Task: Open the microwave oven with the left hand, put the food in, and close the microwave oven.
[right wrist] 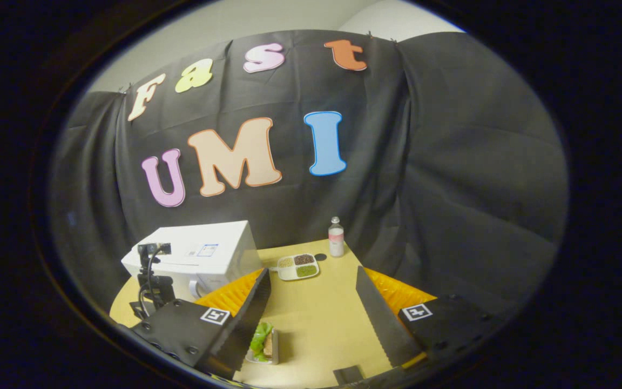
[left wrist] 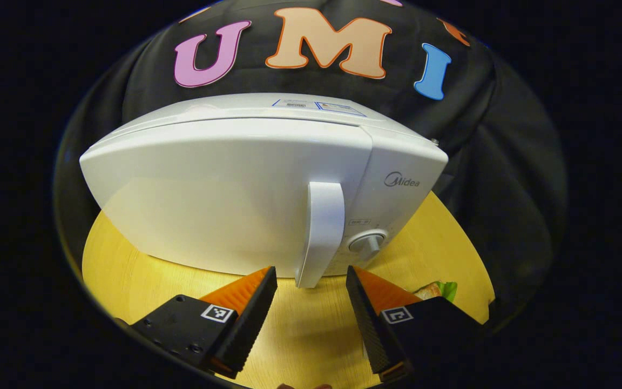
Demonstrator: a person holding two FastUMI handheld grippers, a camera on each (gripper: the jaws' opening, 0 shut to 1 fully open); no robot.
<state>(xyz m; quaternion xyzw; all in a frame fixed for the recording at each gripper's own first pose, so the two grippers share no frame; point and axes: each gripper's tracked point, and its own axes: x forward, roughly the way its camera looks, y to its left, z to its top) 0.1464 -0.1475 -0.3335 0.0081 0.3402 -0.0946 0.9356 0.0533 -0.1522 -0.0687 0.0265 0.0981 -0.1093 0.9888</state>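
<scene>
Yellow round table [right wrist: 316, 319] against black cloth, white microwave [left wrist: 246, 189] at its left with the door closed.
Its upright handle [left wrist: 323, 232] faces the left gripper [left wrist: 311, 294], whose fingers are spread just before it. Right gripper [right wrist: 313, 302], also spread, hangs high over the sandwich [right wrist: 263, 341]; farther back sit a compartment tray [right wrist: 298, 266] and a bottle [right wrist: 336, 237].

- Left gripper [left wrist: 311, 289]: black bodies, ridged wedge fingers, square coded tag on each, small screws.
- Right gripper [right wrist: 313, 294]: same build; serrated inner finger faces.
</scene>
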